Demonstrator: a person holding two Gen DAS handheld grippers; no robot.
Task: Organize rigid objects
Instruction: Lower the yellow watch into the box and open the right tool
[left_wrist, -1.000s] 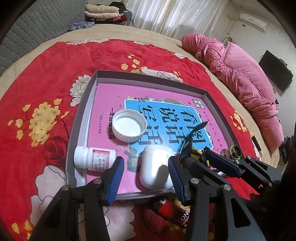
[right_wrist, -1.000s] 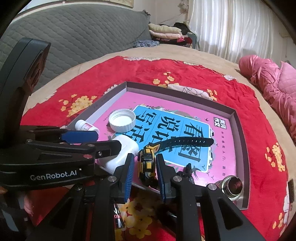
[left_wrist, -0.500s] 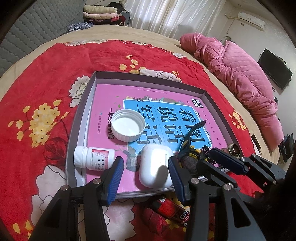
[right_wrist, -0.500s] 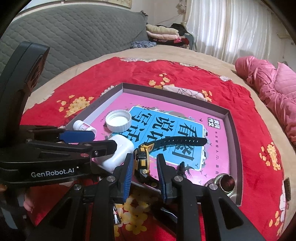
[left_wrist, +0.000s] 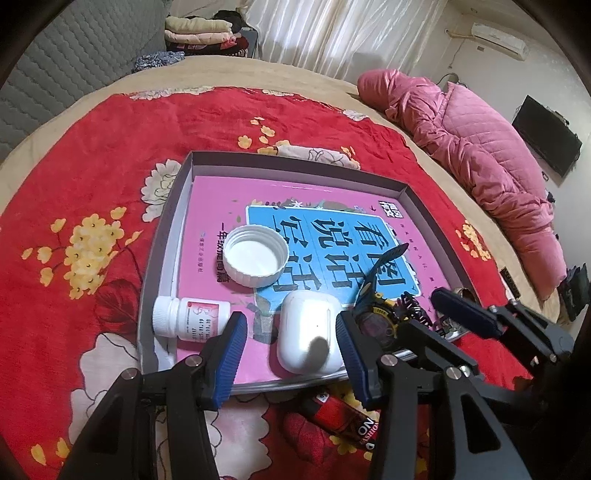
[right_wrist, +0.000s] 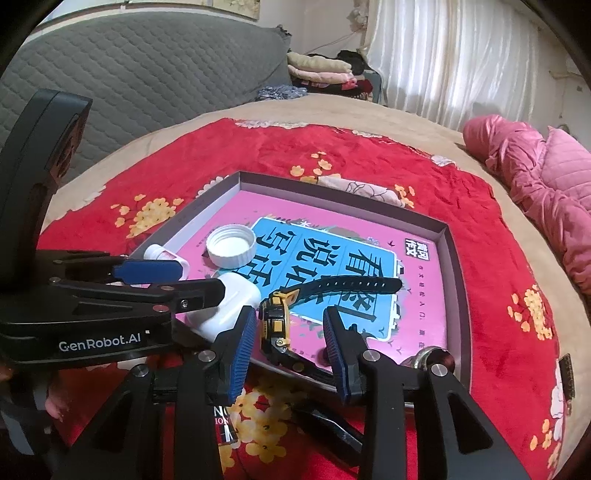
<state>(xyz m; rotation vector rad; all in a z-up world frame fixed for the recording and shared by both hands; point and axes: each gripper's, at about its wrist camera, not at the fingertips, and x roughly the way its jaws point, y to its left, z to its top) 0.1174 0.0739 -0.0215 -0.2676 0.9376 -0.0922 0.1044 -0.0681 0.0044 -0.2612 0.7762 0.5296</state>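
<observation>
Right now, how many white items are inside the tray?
3. The ribbed cap lies open-side up mid-tray, the pill bottle lies at the near-left corner, and the earbud case sits at the near edge. Others may be hidden.

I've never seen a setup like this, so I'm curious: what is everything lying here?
tray: one, grey, on red floral blanket
book: one, pink and blue, lining tray
bottle cap: one, white, on book
pill bottle: one, white, tray's near left corner
earbud case: one, white, between left fingers
watch: one, black-yellow, between right fingers
metal fitting: one, tray's near right corner
lighter: one, red, outside tray
left gripper: open
right gripper: opening
</observation>
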